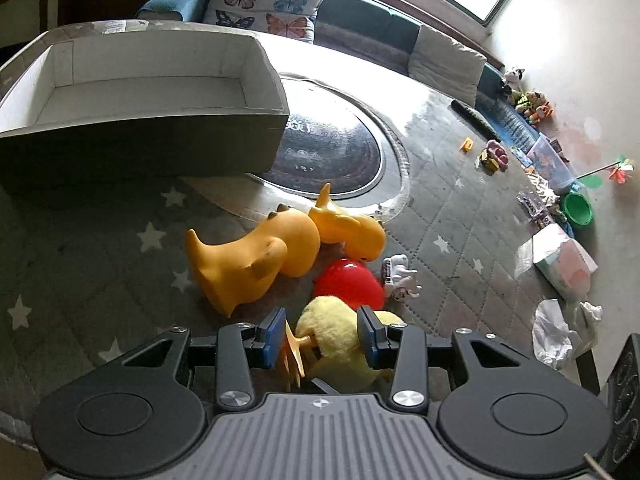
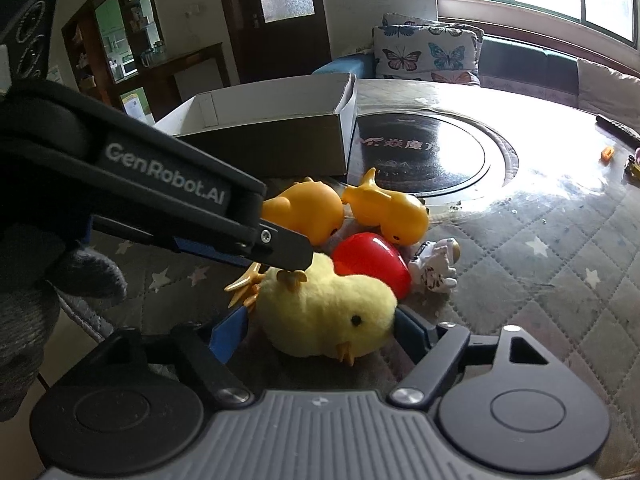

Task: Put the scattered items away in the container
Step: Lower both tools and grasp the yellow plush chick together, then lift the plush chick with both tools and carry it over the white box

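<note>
A round table point(image 1: 440, 168) under a quilted grey cover with white stars carries everything here, with a dark glass disc point(image 1: 332, 152) set in its middle. The largest thing on it is the open cardboard box point(image 1: 160, 80), white inside and dark outside, standing at the far left beside the disc with nothing visible in it.

In front of the box lie two orange rubber dinosaur toys. The bigger orange dinosaur point(image 1: 256, 260) is tipped on its side, its base toward the near left; the smaller orange dinosaur point(image 1: 348, 228) touches it, its pointed tail aimed up toward the disc.

Nearest the cameras lies the plush yellow chick point(image 2: 328, 316), on its side with its long axis running left to right in the right wrist view: orange feet to the left, head, black eye and beak to the right and toward the camera. A red plastic heart point(image 2: 372, 260) sits just behind it, touching it, and a small white figurine point(image 2: 434, 268) lies beside the heart.

The left gripper point(image 1: 320, 336) straddles the chick's body, blue pads pressed into the plush on both sides, clamped on it. The right gripper point(image 2: 320, 332) has the chick between its widely spread fingers; whether its pads press the plush cannot be told.
</note>
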A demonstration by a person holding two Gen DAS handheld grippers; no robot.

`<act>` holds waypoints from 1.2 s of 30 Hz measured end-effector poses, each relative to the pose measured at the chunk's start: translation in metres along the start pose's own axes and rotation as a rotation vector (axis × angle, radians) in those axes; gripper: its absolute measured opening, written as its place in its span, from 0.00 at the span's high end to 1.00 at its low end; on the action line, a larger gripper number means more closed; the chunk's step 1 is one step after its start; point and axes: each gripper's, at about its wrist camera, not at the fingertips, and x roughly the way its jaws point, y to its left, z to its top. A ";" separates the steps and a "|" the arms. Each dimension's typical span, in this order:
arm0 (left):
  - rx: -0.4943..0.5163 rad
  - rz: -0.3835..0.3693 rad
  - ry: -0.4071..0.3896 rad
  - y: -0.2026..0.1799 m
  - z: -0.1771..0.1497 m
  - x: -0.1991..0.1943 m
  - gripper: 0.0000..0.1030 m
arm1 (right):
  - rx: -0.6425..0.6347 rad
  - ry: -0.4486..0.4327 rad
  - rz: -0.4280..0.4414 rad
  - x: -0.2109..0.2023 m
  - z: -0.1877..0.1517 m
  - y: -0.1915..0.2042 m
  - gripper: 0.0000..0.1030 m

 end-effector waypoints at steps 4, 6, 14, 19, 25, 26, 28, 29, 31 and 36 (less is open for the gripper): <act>-0.003 0.009 0.009 0.003 0.003 0.005 0.58 | -0.016 -0.002 -0.004 0.001 0.002 0.002 0.27; -0.008 0.009 0.012 0.005 0.003 0.006 0.57 | -0.014 0.000 -0.002 0.001 0.002 0.001 0.30; -0.043 -0.009 0.030 0.010 0.007 0.011 0.55 | -0.005 0.005 0.002 0.004 0.001 -0.004 0.31; -0.056 -0.004 0.026 0.009 0.006 0.010 0.55 | 0.001 -0.001 0.003 0.004 0.000 -0.004 0.31; -0.070 -0.011 0.007 0.009 0.001 0.006 0.57 | 0.013 -0.012 -0.001 -0.001 -0.003 -0.003 0.33; -0.073 -0.014 0.004 0.010 0.000 0.004 0.57 | 0.012 -0.013 0.000 -0.003 -0.003 -0.003 0.33; -0.076 -0.018 -0.008 0.010 0.001 -0.001 0.57 | 0.004 -0.016 0.003 -0.006 -0.001 -0.001 0.33; -0.077 -0.020 -0.017 0.011 0.002 -0.005 0.57 | -0.001 -0.020 0.005 -0.008 0.001 0.000 0.33; -0.074 -0.018 -0.038 0.012 0.006 -0.012 0.57 | -0.012 -0.032 0.011 -0.011 0.007 0.003 0.33; -0.072 -0.008 -0.101 0.017 0.026 -0.032 0.58 | -0.049 -0.062 0.037 -0.013 0.034 0.010 0.33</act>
